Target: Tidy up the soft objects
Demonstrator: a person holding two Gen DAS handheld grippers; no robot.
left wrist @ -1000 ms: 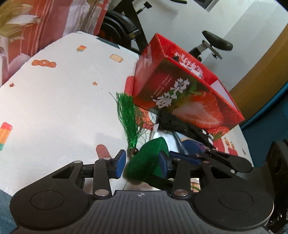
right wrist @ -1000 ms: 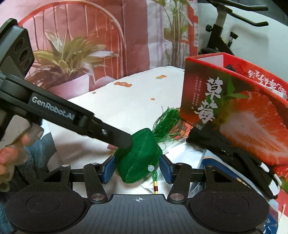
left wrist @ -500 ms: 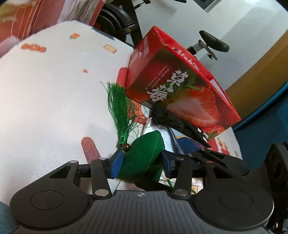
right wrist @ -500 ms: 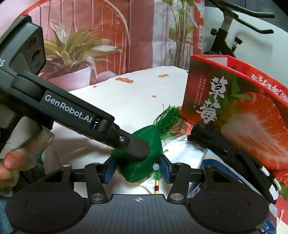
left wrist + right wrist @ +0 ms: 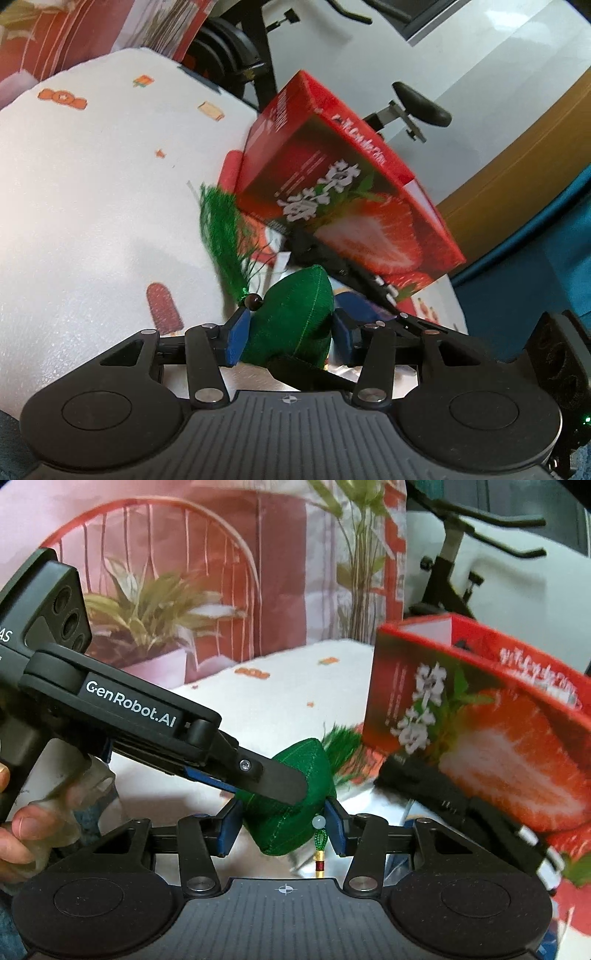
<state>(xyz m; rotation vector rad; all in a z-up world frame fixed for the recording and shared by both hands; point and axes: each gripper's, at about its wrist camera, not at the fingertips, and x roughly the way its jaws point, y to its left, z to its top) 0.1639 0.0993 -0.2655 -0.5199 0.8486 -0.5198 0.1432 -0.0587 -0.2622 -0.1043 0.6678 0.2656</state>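
Observation:
A green stuffed sachet [image 5: 295, 317] with a green tassel [image 5: 221, 240] and a dark bead is held above the white patterned tablecloth [image 5: 92, 192]. My left gripper [image 5: 290, 336] is shut on the sachet. My right gripper [image 5: 282, 827] is shut on the same sachet [image 5: 295, 812] from another side; a pale bead and a small cord hang from it. The left gripper's finger [image 5: 273, 779] crosses the sachet in the right wrist view. The red strawberry box [image 5: 343, 199] stands just behind, open at the top [image 5: 480, 716].
Black soft items [image 5: 443, 797] lie at the foot of the box, with a blue packet [image 5: 354, 306] under them. An exercise bike [image 5: 461, 565] stands behind the table. A floral curtain [image 5: 184, 590] hangs at the back.
Both grippers have closed in on the sachet and lifted it a little off the cloth. The tassel now hangs from it and the box looks closer.

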